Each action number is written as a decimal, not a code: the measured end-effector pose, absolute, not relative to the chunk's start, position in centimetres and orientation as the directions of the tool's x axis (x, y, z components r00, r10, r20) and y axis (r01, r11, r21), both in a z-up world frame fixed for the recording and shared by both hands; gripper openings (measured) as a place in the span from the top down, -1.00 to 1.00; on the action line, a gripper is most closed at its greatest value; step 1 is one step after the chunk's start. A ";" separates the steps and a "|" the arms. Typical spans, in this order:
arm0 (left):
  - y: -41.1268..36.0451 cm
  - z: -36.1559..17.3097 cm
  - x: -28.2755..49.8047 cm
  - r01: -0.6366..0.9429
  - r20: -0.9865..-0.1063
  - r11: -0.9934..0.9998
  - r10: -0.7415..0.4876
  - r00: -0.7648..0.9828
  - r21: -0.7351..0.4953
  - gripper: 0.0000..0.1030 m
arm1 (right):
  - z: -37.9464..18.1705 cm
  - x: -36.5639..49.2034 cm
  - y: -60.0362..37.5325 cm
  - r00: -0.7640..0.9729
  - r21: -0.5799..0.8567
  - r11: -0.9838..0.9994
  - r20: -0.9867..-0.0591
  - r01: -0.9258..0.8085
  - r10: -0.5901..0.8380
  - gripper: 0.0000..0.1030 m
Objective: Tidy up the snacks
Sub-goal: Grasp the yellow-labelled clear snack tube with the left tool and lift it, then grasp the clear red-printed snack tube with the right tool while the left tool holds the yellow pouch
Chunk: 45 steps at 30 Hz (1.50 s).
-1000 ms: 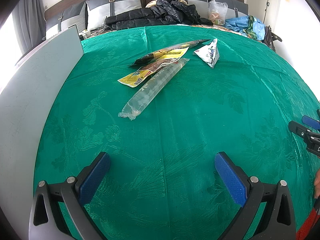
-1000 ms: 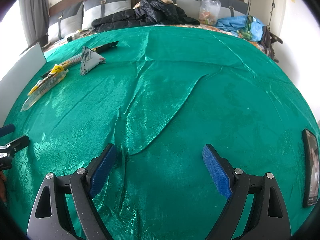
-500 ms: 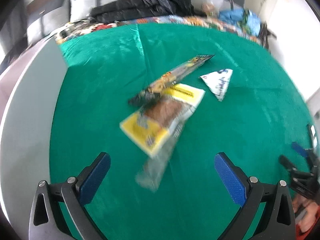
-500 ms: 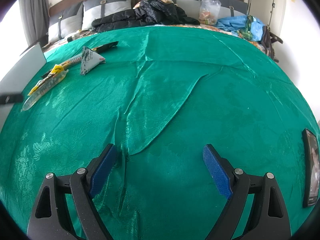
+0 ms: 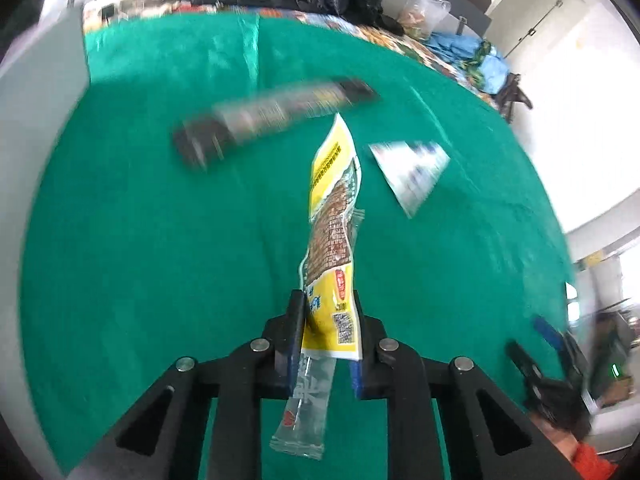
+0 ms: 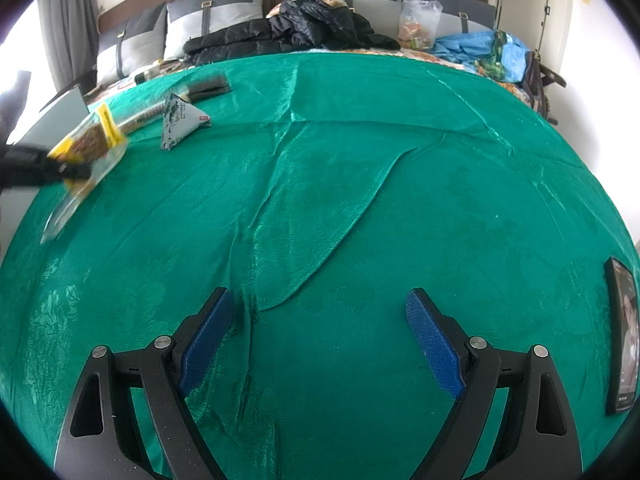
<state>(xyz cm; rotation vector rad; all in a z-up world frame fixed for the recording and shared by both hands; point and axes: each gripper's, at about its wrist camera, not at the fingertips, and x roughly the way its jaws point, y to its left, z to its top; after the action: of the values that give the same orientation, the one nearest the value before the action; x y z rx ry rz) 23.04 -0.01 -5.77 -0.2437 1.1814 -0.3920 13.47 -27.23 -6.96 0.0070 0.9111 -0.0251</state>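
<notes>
My left gripper (image 5: 326,312) is shut on a yellow snack packet (image 5: 332,232) and a clear tube packet (image 5: 308,404) together, lifted above the green cloth (image 5: 140,240). A long dark snack bar (image 5: 272,116) and a white triangular packet (image 5: 412,172) lie on the cloth beyond. In the right wrist view the left gripper (image 6: 68,170) shows at far left with the yellow packet (image 6: 90,142) and the clear tube (image 6: 80,196); the triangular packet (image 6: 180,120) and dark bar (image 6: 200,86) lie behind. My right gripper (image 6: 320,336) is open and empty over the cloth.
A grey board (image 5: 36,92) stands along the left edge. A black phone (image 6: 622,336) lies at the right edge. Dark jackets (image 6: 296,28), pillows and bags lie at the back. The cloth (image 6: 360,200) has raised wrinkles in the middle.
My left gripper moved forward, shut on the yellow and clear packets and lifted them off the cloth. My right gripper has stayed still and open.
</notes>
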 end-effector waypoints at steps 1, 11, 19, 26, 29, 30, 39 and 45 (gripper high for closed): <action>-0.1 -5.8 21.6 0.163 -0.843 0.898 -0.439 0.310 -0.408 0.64 | -6.9 13.5 -27.2 0.613 -0.005 1.000 -0.790 0.025 -0.019 -0.75; 7.0 -5.3 18.5 -0.043 -0.860 0.920 -0.346 0.375 -0.389 -0.25 | -7.0 13.5 -27.3 0.612 -0.005 1.000 -0.790 0.026 -0.020 -0.75; 1.4 -3.4 19.7 0.271 -0.867 0.960 -0.189 0.462 -0.065 -0.78 | -7.0 13.4 -27.3 0.611 -0.006 1.000 -0.791 0.027 -0.021 -0.75; -2.9 -6.3 22.2 0.431 -0.893 0.902 -0.186 0.409 0.009 -0.26 | -7.0 13.5 -27.3 0.610 -0.006 1.000 -0.792 0.028 -0.022 -0.75; -2.8 -6.1 22.5 0.365 -0.893 0.931 -0.166 0.418 -0.002 0.10 | -7.0 13.4 -27.3 0.610 -0.006 1.000 -0.792 0.029 -0.022 -0.75; -2.5 -6.0 22.2 0.339 -0.894 0.941 -0.151 0.422 0.001 0.11 | -7.0 13.4 -27.3 0.610 -0.006 1.000 -0.792 0.029 -0.022 -0.75; 3.6 -4.6 12.1 0.075 -0.847 0.992 -0.124 0.517 -0.100 0.13 | -7.0 13.4 -27.4 0.609 -0.005 1.000 -0.793 0.029 -0.021 -0.76; 4.5 -3.0 8.3 0.057 -0.806 0.992 -0.125 0.579 -0.113 0.13 | -7.0 13.5 -27.2 0.602 -0.002 1.000 -0.798 0.029 -0.019 -0.79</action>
<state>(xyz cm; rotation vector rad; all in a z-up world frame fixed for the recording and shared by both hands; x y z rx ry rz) 8.28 4.54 -2.98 -0.0775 0.9478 -0.1061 13.54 -27.17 -7.00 0.0112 0.9244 -0.0276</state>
